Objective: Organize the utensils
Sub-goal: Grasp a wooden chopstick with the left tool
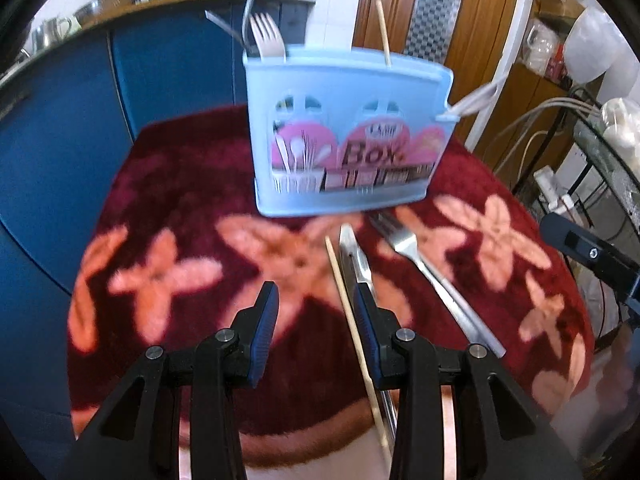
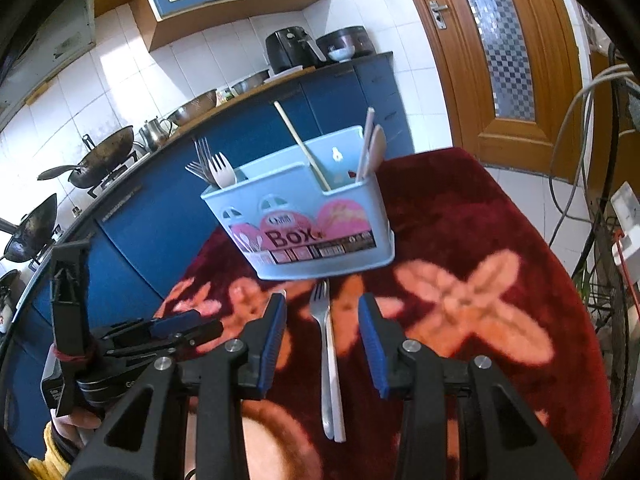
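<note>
While its blue-padded jaws stand spread with nothing between them, the left gripper (image 1: 315, 300) hangs over the dark red, flower-patterned plush table (image 1: 168, 184); a thin wooden chopstick (image 1: 352, 324) lies just inside its right pad, with a steel knife (image 1: 354, 256) close beside it. Further right lies a steel fork (image 1: 420, 268), tines toward the far side. The right gripper (image 2: 323, 314) is also spread and empty — that same fork (image 2: 322, 320) and a white handle (image 2: 334, 376) lie on the cloth below the gap. Just beyond the loose pieces stands the light blue plastic cutlery box (image 1: 344, 120) labelled "Box", holding a pale plastic fork (image 1: 267, 36), steel forks (image 2: 198, 166) and another chopstick (image 2: 302, 148). Behind it run blue kitchen cabinets (image 1: 168, 80) — and a wooden door (image 2: 500, 60) at far right.
</note>
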{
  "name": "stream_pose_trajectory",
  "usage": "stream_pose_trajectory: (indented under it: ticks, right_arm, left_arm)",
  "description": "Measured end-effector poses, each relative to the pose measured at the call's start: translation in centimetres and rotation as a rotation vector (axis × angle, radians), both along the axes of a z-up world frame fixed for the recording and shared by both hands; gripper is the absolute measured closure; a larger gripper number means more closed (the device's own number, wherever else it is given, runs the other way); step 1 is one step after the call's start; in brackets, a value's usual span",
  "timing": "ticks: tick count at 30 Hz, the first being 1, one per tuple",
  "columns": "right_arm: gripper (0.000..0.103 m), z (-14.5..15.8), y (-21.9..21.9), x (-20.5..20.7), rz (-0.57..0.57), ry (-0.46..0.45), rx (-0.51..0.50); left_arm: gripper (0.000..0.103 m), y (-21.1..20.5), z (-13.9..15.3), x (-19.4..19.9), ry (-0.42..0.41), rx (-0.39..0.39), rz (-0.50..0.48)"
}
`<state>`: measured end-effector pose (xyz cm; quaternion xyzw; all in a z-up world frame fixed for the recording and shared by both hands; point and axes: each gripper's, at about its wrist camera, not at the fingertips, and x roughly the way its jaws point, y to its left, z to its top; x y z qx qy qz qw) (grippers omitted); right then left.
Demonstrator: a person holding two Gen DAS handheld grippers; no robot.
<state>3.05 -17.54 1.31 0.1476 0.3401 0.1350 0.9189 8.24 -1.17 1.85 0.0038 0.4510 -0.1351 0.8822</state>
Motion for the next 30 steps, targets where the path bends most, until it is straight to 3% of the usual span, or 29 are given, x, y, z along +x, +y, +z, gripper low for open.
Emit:
stream_pose_trajectory:
  ticks: [5, 14, 27, 30]
  right_arm:
    - [0.063, -0.9, -0.6, -0.1, -0.006, 0.018, 0.005]
    - [0.063, -1.8, -1.4, 0.1, -0.011, 0.042, 0.021]
    - [0.063, -2.3, -1.4, 0.2, -0.005, 0.056, 0.024]
    - [0.063, -2.5, -1.4, 0.3, -0.002, 0.061, 0.019]
  left_arm:
    - [0.064, -0.5, -1.3, 0.1, 0.032, 0.051, -0.002]
    - [0.064, -1.1, -2.8, 0.2, 0.088, 0.074, -0.04]
    - [0.061, -2.6, -3.4, 1.0, 0.087, 0.096, -0.064]
    - [0.071, -2.4, -3.4, 1.6, 0.09, 0.071, -0.055]
